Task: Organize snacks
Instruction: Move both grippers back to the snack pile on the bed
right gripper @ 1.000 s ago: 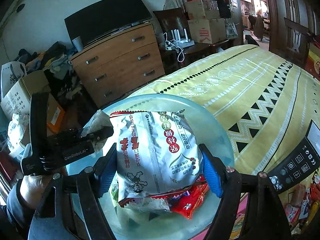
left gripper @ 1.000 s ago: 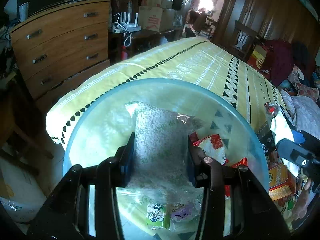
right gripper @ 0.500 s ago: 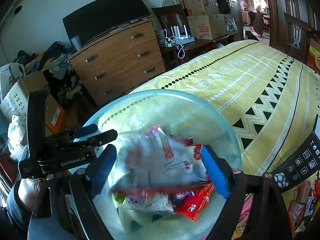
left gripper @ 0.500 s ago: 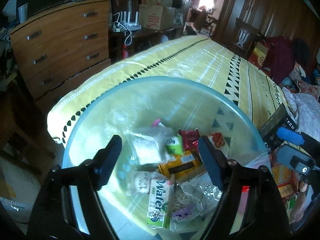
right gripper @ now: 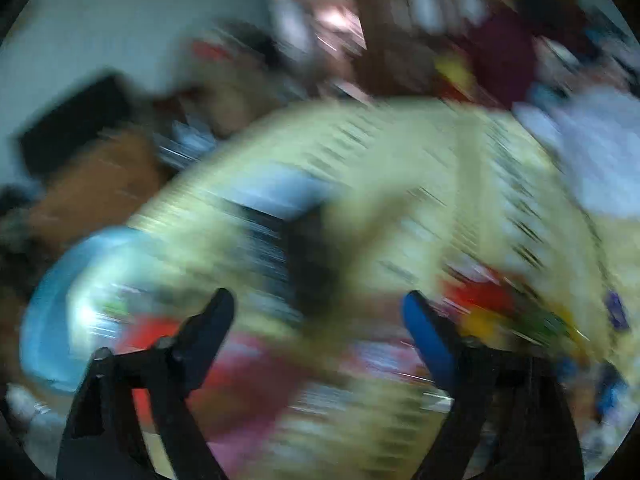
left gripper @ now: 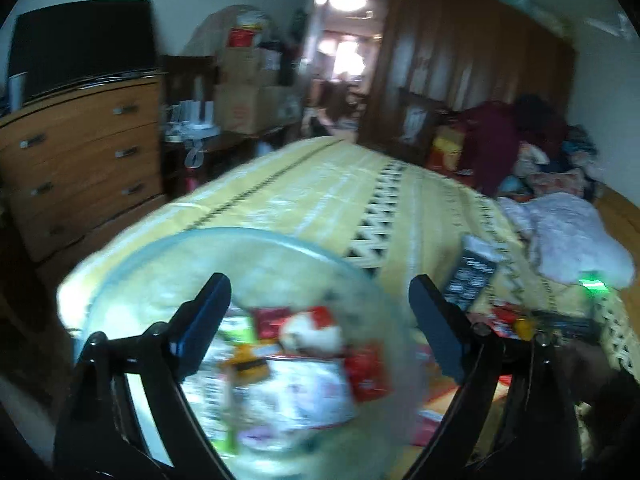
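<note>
Left wrist: left gripper (left gripper: 320, 312) jaws spread over bowl (left gripper: 280, 240), apparently empty.

Yellow bedspread (left gripper: 332, 196) (black zigzag), bluish bowl (left gripper: 256, 236)

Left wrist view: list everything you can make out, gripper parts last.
bowl: one, clear with blue rim, near end of the bed
snack packets: several, red, white and yellow, inside the bowl; blurred, no exact count
bedspread: one, yellow with black pattern, covering the bed
remote: one, black, on the bedspread right of the bowl
dresser: one, brown wood, left
television: one, black, on the dresser
cardboard boxes: some, brown, behind the bed
left gripper: one, black, open, over the bowl
right gripper: one, open, view blurred
</note>
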`<state>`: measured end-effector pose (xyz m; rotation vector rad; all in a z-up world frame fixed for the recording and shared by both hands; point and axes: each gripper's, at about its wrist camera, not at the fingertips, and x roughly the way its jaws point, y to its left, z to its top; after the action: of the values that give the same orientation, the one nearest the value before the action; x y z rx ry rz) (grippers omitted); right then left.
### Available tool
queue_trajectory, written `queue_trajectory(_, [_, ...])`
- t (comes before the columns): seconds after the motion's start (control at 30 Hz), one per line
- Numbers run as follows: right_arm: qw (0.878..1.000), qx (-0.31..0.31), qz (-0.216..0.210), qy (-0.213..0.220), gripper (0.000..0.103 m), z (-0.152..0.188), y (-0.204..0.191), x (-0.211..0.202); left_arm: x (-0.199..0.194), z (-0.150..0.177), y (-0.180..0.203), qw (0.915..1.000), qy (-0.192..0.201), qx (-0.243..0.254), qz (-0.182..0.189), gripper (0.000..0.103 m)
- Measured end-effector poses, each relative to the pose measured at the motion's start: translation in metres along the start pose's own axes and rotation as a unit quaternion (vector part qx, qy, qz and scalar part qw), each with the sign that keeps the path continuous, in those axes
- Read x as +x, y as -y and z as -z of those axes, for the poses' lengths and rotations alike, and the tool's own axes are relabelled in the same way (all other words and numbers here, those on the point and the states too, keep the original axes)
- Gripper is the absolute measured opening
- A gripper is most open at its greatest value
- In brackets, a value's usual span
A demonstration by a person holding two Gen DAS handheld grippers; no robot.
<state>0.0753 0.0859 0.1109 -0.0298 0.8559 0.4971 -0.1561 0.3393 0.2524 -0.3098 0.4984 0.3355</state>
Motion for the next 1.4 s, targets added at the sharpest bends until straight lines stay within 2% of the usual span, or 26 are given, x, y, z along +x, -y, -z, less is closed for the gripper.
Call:
queue_trajectory(0.1, [0.997,0.004,0.008,-0.076,0.075,-0.006,0.035,0.075,0.001,0.001,0.025,0.9996,0.004,0.016,0.021,0.091])
queue_trajectory(0.23, [0.993,-0.045,-0.006,-0.107,0.074,-0.026,0.026,0.146,0.001,-0.001,0.051,0.9985,0.018,0.046,0.024,0.091])
queue_trajectory(0.3, [0.991,-0.049,-0.009,-0.126,0.073,-0.025,0.026,0.172,0.003,0.000,0.061,0.9980,0.018,0.052,0.030,0.091])
queue_trajectory(0.37, [0.988,-0.037,-0.029,-0.147,0.075,-0.012,0.024,0.189,0.007,0.003,0.070,0.9972,0.016,0.062,0.040,0.091])
queue_trajectory(0.43, [0.983,-0.079,-0.043,-0.157,0.075,0.005,0.006,0.179,0.009,0.007,0.078,0.9965,0.014,0.068,0.047,0.091])
queue_trajectory(0.53, [0.969,-0.156,-0.063,-0.182,0.078,0.056,-0.023,0.144,0.017,0.013,0.089,0.9956,-0.001,0.062,0.071,0.091])
queue_trajectory(0.7, [0.946,-0.200,-0.092,-0.237,0.077,0.126,-0.024,0.075,0.007,0.025,0.104,0.9920,-0.008,0.069,0.105,0.091])
queue_trajectory(0.73, [0.947,-0.197,-0.090,-0.236,0.076,0.131,-0.019,0.064,0.004,0.029,0.108,0.9917,-0.009,0.071,0.107,0.091])
queue_trajectory(0.77, [0.953,-0.188,-0.084,-0.221,0.076,0.134,-0.012,0.047,0.002,0.032,0.109,0.9910,-0.010,0.074,0.111,0.091])
queue_trajectory(0.87, [0.972,-0.152,-0.087,-0.157,0.083,0.134,0.000,-0.003,-0.002,0.043,0.112,0.9896,-0.021,0.075,0.121,0.091])
queue_trajectory(0.9, [0.976,-0.135,-0.091,-0.142,0.088,0.132,0.004,-0.013,-0.001,0.045,0.114,0.9892,-0.027,0.074,0.124,0.091])
queue_trajectory(0.93, [0.980,-0.115,-0.095,-0.131,0.088,0.133,0.009,-0.022,0.000,0.049,0.116,0.9884,-0.034,0.075,0.128,0.091])
queue_trajectory(1.0, [0.986,-0.081,-0.076,-0.121,0.088,0.138,0.019,-0.027,0.001,0.059,0.121,0.9863,-0.049,0.082,0.135,0.091])
queue_trajectory(1.07, [0.988,-0.060,-0.078,-0.123,0.088,0.140,0.029,-0.022,0.002,0.069,0.127,0.9831,-0.066,0.088,0.146,0.091])
queue_trajectory(1.17, [0.987,-0.066,-0.070,-0.125,0.088,0.138,0.013,-0.011,0.002,0.087,0.140,0.9769,-0.092,0.101,0.164,0.091])
queue_trajectory(1.23, [0.986,-0.098,-0.050,-0.124,0.088,0.133,-0.004,0.000,0.002,0.100,0.151,0.9699,-0.113,0.114,0.183,0.091])
queue_trajectory(1.33, [0.981,-0.135,-0.012,-0.138,0.088,0.127,-0.001,0.022,0.010,0.125,0.174,0.9544,-0.161,0.123,0.219,0.091])
queue_trajectory(1.4, [0.977,-0.157,-0.001,-0.146,0.088,0.128,-0.005,0.038,0.019,0.138,0.186,0.9445,-0.193,0.118,0.238,0.090])
